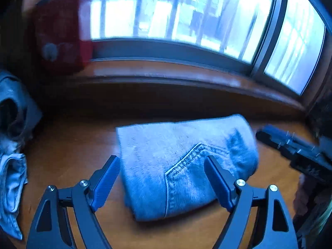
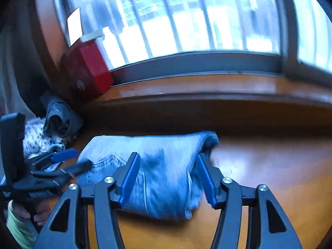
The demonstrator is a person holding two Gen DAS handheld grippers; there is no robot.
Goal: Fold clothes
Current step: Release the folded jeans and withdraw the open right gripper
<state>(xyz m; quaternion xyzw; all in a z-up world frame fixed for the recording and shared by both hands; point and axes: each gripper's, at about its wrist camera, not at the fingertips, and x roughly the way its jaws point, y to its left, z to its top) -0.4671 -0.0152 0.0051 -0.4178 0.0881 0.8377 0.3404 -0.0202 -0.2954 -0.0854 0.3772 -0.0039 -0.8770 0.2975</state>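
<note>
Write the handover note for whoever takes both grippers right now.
Left gripper: open, holding nothing, fingers either side of the near-left part of the folded jeans.
Right gripper: open, straddling the right end of the jeans; whether it touches them, I cannot tell.
Jeans lie as a compact folded bundle on the wooden table, below the window sill.
Done: the jeans look folded.
Left: the pile of unfolded clothes at the table's left edge, near the red box.

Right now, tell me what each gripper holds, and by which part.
Nothing is held. The left gripper and right gripper are both open above the folded jeans.
</note>
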